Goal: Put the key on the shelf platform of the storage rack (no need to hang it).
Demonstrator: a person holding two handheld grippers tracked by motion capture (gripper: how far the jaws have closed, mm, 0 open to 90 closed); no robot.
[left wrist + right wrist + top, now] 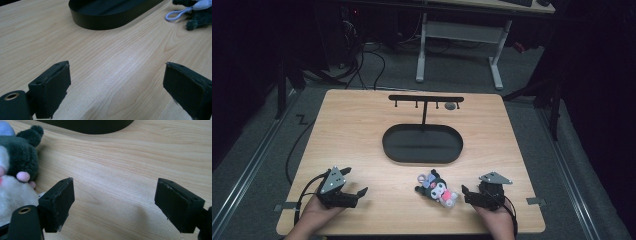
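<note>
Plush toy (438,189) is the thing in hand here: a small dark and white figure with pink parts and a pale key loop (175,15) at its head, lying on its side on the wooden table (362,130). The oval black tray (422,143) is taken as landmark; the toy lies just in front of the tray, on the person's side, apart from its wall. Behind the tray, a black hook stand (426,100) is seen, and it is judged that the toy is meant to be hung there by the loop. The right gripper (467,194) is held low, close beside the toy, toward the near right corner as counted from the tray; its jaws stand wide apart and nothing is between them, the toy being just outside one jaw in the right gripper view. The left gripper (357,192) is placed well to the left in front of the tray, and its jaws are also spread wide over bare wood. For a good grasp, the right gripper should probably be turned toward the toy so that the soft body comes between both pads, and the jaws should be closed on the body, not on the loop. The loop is best left free, so it can be opened over a hook afterwards.
</note>
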